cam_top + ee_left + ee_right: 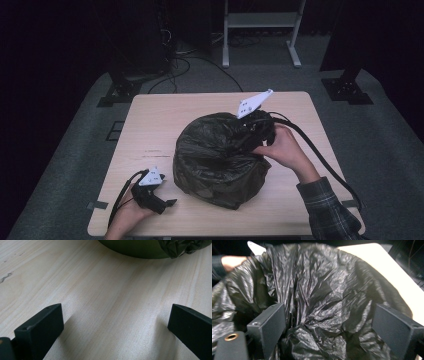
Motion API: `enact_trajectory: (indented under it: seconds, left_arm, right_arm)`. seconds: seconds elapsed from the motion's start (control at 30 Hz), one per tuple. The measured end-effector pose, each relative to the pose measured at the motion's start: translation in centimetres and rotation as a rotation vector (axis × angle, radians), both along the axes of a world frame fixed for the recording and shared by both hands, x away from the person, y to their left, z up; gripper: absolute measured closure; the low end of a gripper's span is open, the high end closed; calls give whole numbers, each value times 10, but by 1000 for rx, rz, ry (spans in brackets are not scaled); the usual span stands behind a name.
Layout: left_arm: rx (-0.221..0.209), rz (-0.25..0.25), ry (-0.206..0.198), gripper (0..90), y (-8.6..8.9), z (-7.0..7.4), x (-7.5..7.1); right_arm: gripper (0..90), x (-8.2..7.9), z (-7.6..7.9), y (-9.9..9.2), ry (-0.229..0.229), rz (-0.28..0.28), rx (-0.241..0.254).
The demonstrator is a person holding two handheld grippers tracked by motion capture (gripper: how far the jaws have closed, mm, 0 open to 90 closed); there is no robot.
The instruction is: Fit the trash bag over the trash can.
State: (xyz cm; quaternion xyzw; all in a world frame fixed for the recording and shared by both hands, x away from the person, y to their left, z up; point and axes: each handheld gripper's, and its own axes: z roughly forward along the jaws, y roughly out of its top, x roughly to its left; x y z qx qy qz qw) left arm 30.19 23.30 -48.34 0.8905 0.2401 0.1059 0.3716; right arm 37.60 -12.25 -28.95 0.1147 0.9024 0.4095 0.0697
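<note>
Your left gripper (167, 204) sits low at the table's near left edge, its tips small and dark from above; your left hand (129, 215) is cut off by the bottom edge. In the left gripper view its jaws stand wide apart over bare wood, nothing between them. Most of the green bin (135, 248) is hidden: you see only a curved strip of its wall at the top of that view, with a crumple of bag hanging over it at the right. From above the bin's wall is barely readable under the black bin bag (220, 150).

The wooden table (150, 120) is pale, with a few dark scuff marks left of the bag. Grey carpet around it, the room beyond dark; cables and a white frame's legs on the floor at the back.

The bag-covered bin stands mid-table, just right of your left gripper, apart from it. Your right gripper (252, 127) is at the bag's far right top, mostly buried in dark folds, with your right hand (282, 147) on it. In the right gripper view its jaws are spread wide with crumpled bag (322, 302) between them; the film reaches the left jaw, but whether it's pressed you can't tell.
</note>
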Motion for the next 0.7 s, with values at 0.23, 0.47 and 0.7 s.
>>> enact_trajectory:
  seconds: [0.23,0.47,0.7]
  left_arm:
    - [0,1,0,0,0,0,0]
    - [0,2,0,0,0,0,0]
    - [0,4,-1,0,0,0,0]
  right_arm:
    - [108,3,-14,20,43,22,-162]
    - [108,5,-24,30,81,24,-274]
    - [111,4,-32,42,72,23,-391]
